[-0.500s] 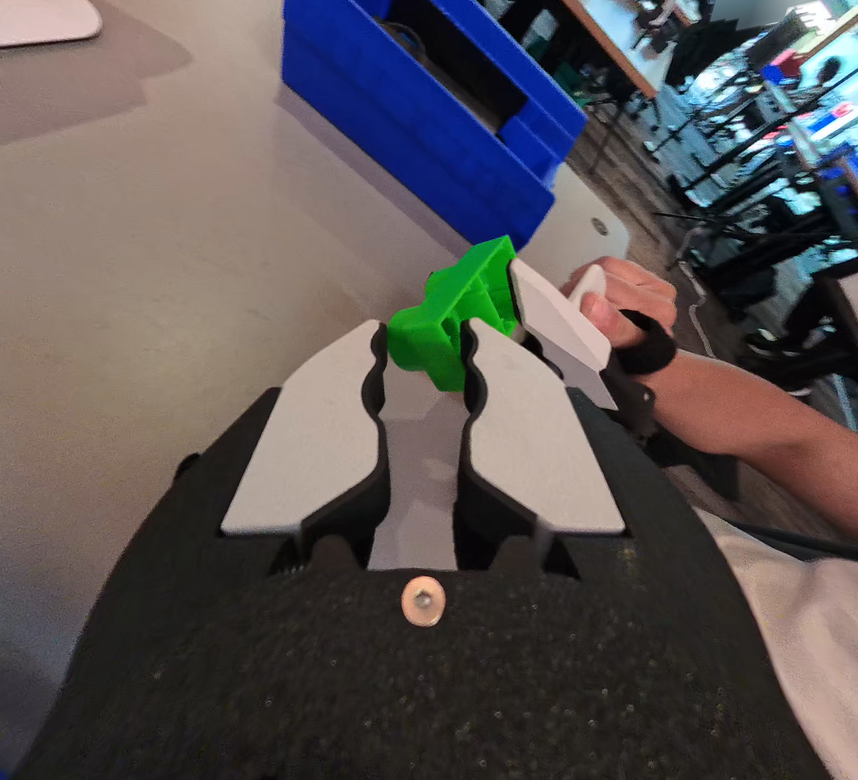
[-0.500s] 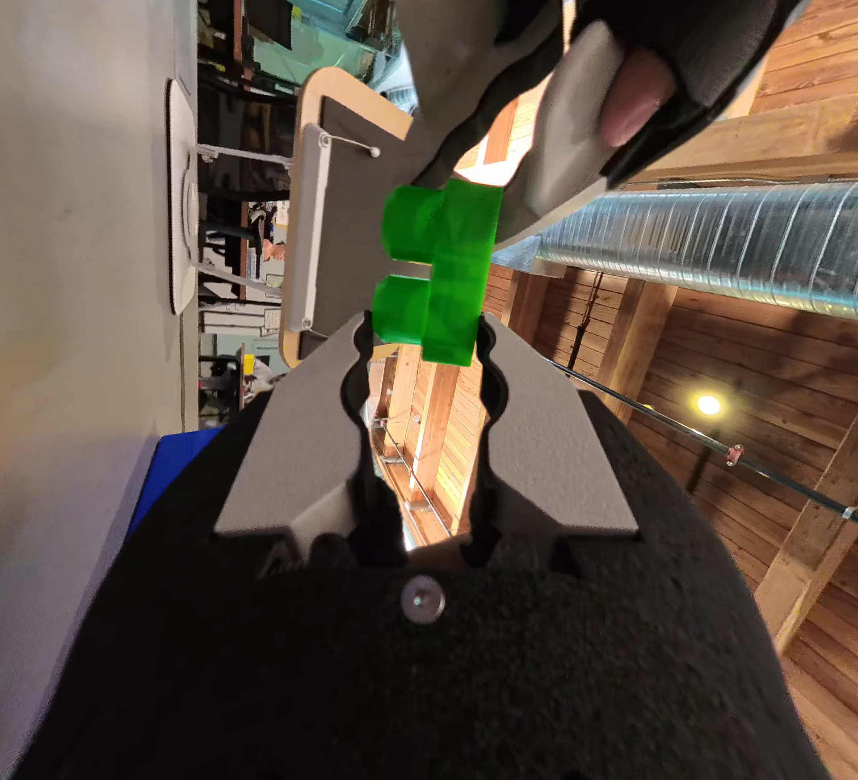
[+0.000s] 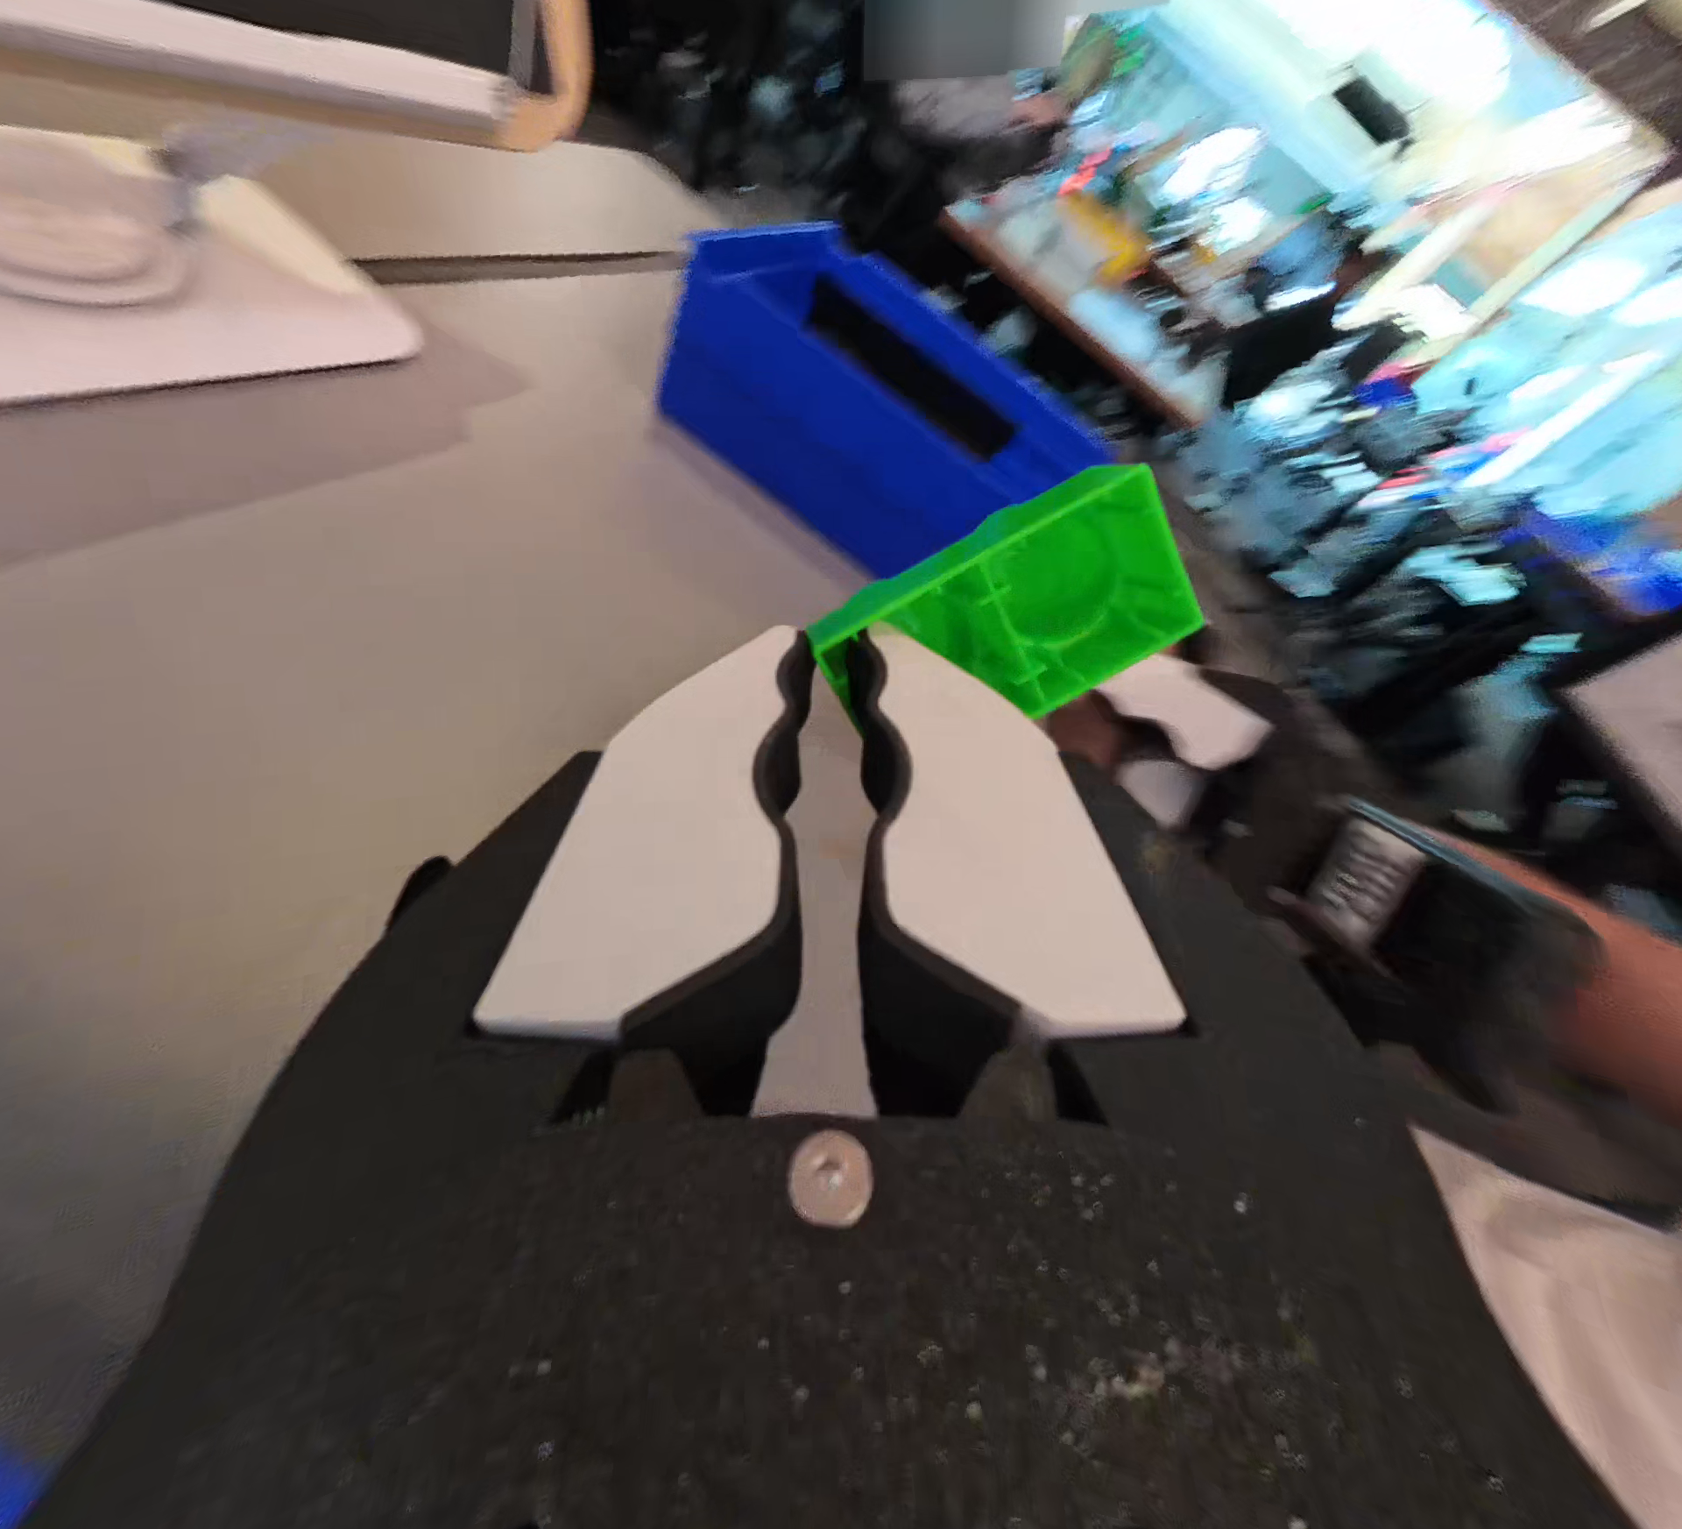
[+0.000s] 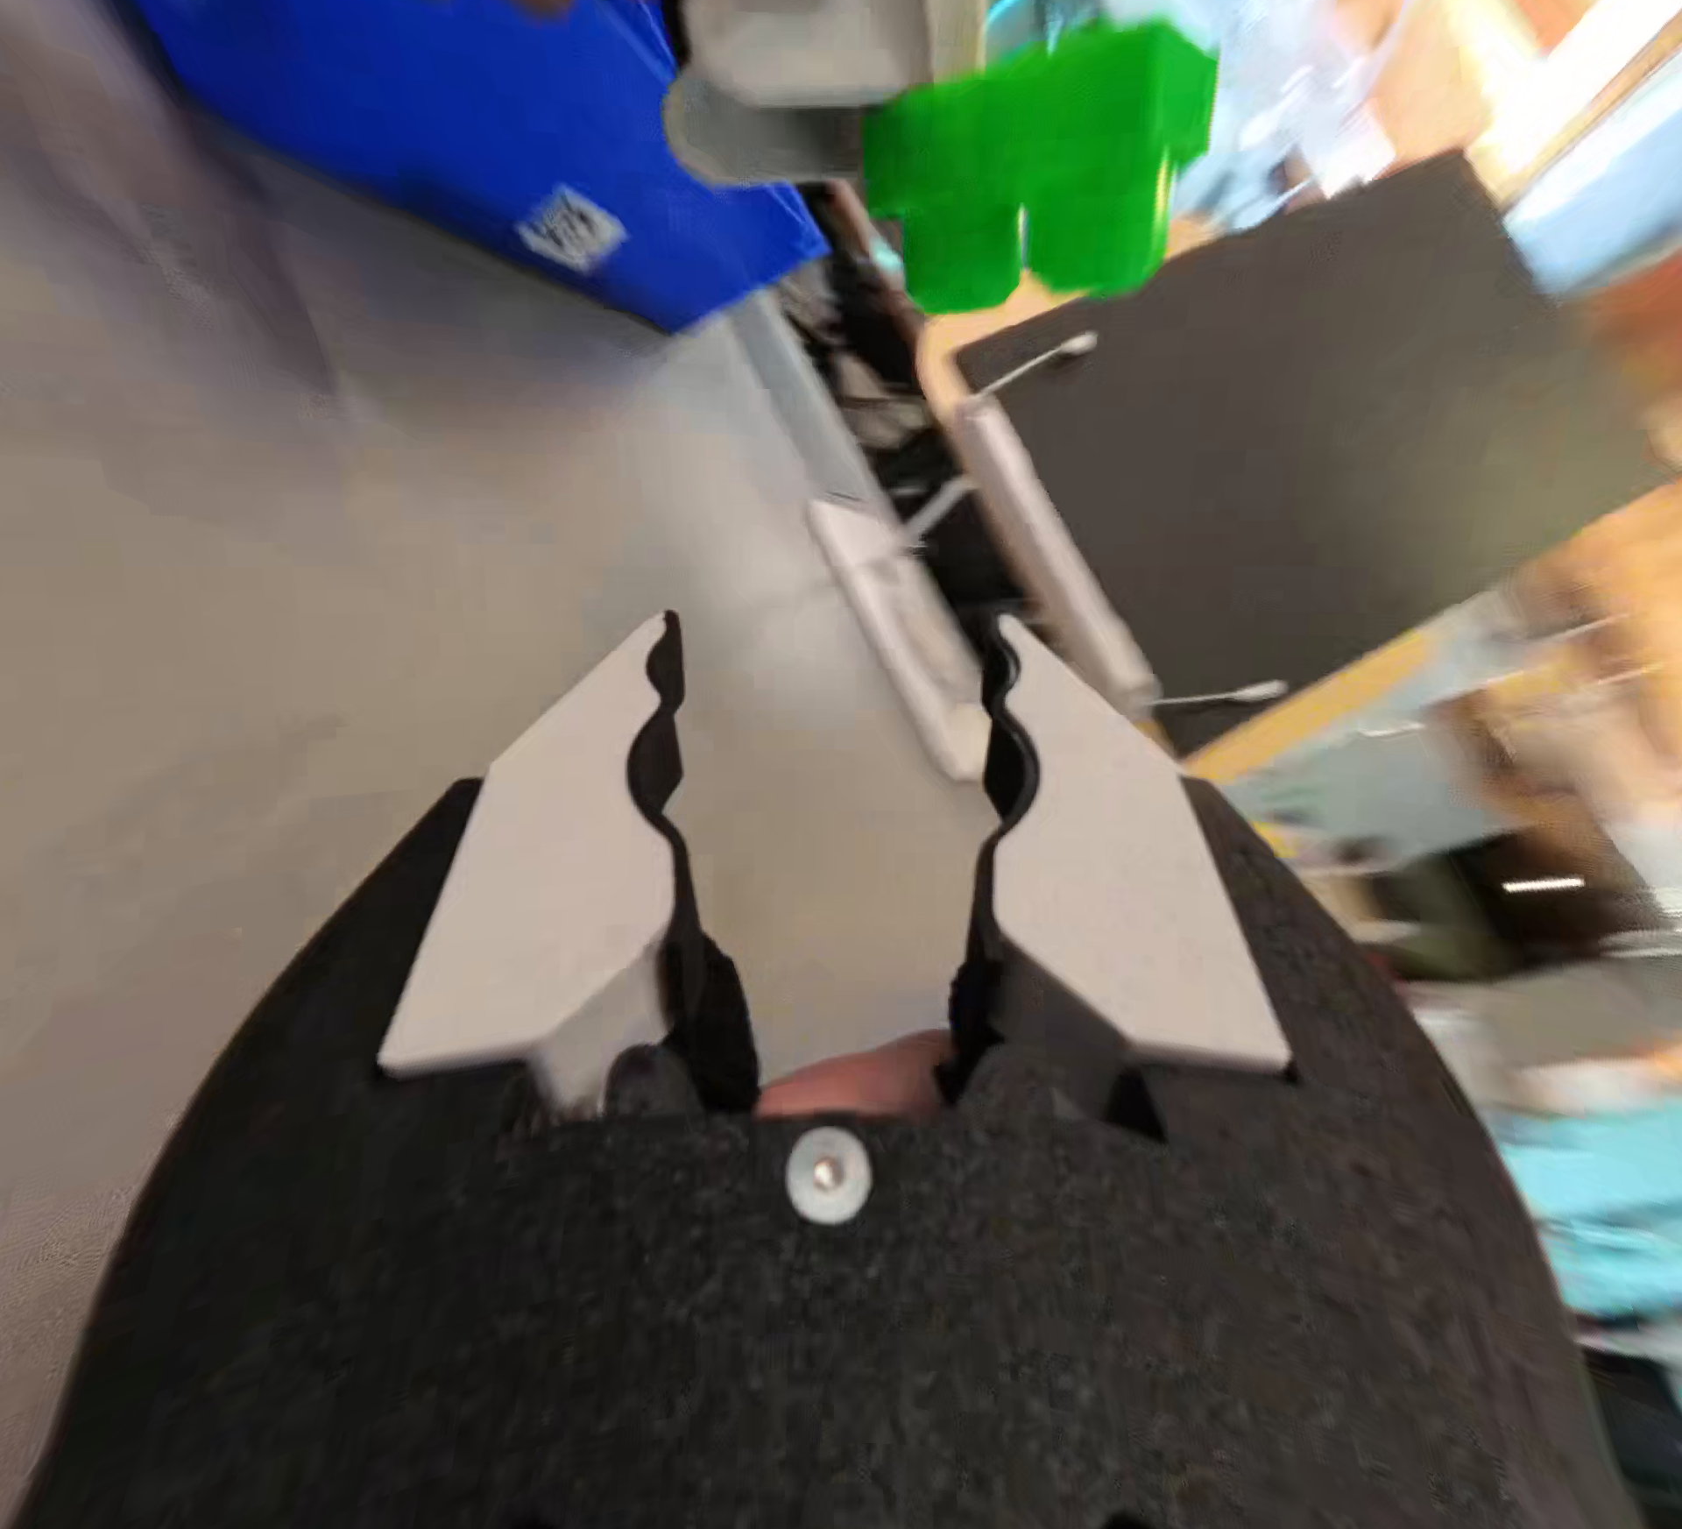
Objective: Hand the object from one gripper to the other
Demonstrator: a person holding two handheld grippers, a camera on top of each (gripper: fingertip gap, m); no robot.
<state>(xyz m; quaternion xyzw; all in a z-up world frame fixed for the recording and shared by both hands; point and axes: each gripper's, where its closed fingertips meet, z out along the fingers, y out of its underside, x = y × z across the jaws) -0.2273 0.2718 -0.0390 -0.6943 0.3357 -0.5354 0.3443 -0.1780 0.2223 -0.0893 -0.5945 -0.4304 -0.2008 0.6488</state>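
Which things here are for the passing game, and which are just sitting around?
For the job:
green block
left claw, pinching the block
right claw, open, empty

Just lying about:
blue bin
white pad on the table

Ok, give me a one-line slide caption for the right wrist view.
Right tongs open and empty, while the left tongs hold the green block above the grey table near a blue bin.
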